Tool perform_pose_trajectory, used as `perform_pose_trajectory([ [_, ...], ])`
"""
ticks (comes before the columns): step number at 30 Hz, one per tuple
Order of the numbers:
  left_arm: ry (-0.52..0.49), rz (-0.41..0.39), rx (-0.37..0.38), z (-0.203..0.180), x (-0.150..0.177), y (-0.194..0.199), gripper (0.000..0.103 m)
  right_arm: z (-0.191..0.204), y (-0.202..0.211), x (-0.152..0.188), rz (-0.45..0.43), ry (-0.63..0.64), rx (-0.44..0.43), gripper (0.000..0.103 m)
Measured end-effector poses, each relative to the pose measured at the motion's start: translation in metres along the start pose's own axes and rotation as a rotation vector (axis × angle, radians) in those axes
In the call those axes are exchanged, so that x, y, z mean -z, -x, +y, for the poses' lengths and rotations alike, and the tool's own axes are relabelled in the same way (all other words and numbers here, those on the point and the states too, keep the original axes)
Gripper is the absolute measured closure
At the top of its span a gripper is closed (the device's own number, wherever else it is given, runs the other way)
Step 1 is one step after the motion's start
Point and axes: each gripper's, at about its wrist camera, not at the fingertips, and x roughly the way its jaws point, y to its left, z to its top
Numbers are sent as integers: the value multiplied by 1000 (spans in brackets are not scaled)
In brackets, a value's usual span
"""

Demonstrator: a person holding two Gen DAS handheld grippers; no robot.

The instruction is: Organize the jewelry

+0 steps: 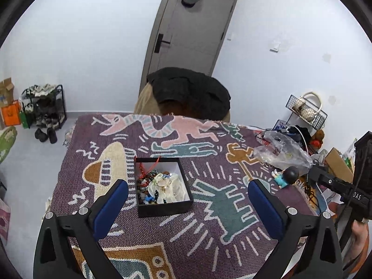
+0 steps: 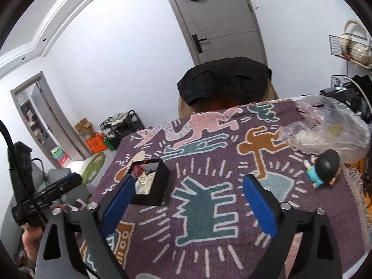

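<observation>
A black open box [image 1: 162, 207] with a white lining sits on the patterned purple blanket [image 1: 209, 220]. It holds a tangle of jewelry [image 1: 158, 183]: bead bracelets, a red cord and pale pieces. My left gripper [image 1: 188, 190] is open and empty, held above the blanket, with the box between its blue pads and a little ahead. In the right wrist view the box [image 2: 160, 181] lies left of centre, just ahead of the left finger. My right gripper [image 2: 188, 186] is open and empty above the blanket.
A small figurine [image 1: 286, 176] with a dark head sits at the right edge, also in the right wrist view [image 2: 323, 167]. A crumpled clear plastic bag [image 1: 281, 151] lies behind it. A chair with a black garment [image 1: 190, 93] stands at the far edge. Wire racks stand right.
</observation>
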Motion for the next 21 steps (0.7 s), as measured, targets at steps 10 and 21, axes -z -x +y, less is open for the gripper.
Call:
perform_pose_trajectory([
  [10, -14, -56, 16, -20, 12, 32, 0, -3, 38, 16, -28, 42, 16, 5],
  [21, -53, -85, -16, -27, 38, 49, 0, -7, 54, 41, -18, 54, 6, 5],
])
